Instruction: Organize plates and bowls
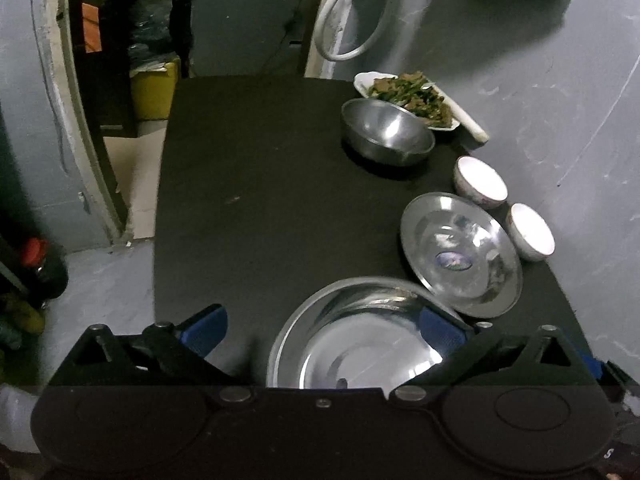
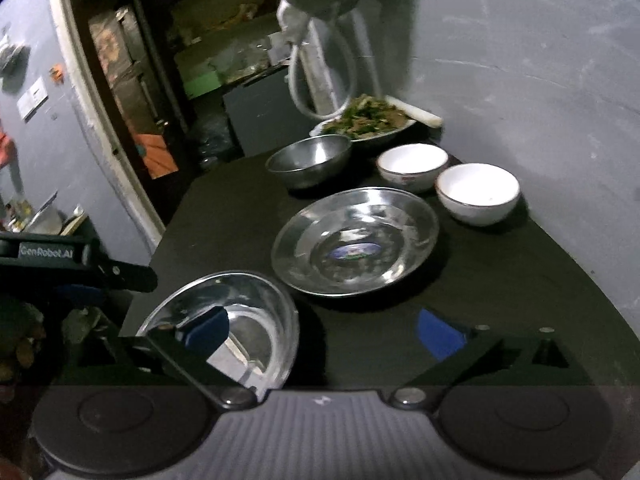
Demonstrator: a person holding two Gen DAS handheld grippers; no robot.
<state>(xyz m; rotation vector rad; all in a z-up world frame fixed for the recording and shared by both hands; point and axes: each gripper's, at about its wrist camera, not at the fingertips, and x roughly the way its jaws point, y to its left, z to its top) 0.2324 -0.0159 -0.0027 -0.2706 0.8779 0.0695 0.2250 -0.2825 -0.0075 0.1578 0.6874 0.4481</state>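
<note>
On the black table [image 1: 248,208] a near steel plate [image 1: 352,344] lies by the front edge, its rim over a second steel plate [image 1: 460,256]. A steel bowl [image 1: 384,132], two white bowls [image 1: 480,182] [image 1: 530,232] and a dish of greens [image 1: 408,98] stand along the right. My left gripper [image 1: 322,330] is open, its right finger over the near plate. My right gripper [image 2: 322,332] is open, its left finger over the near plate [image 2: 240,320]; the second plate [image 2: 356,240], steel bowl [image 2: 308,158] and white bowls [image 2: 412,166] [image 2: 478,192] lie beyond.
The left gripper's body [image 2: 60,264] shows at the left of the right wrist view. A grey wall [image 1: 540,80] runs along the table's right side. A white hose loop [image 1: 352,16] hangs at the back. A doorway with clutter [image 1: 132,40] opens at the back left.
</note>
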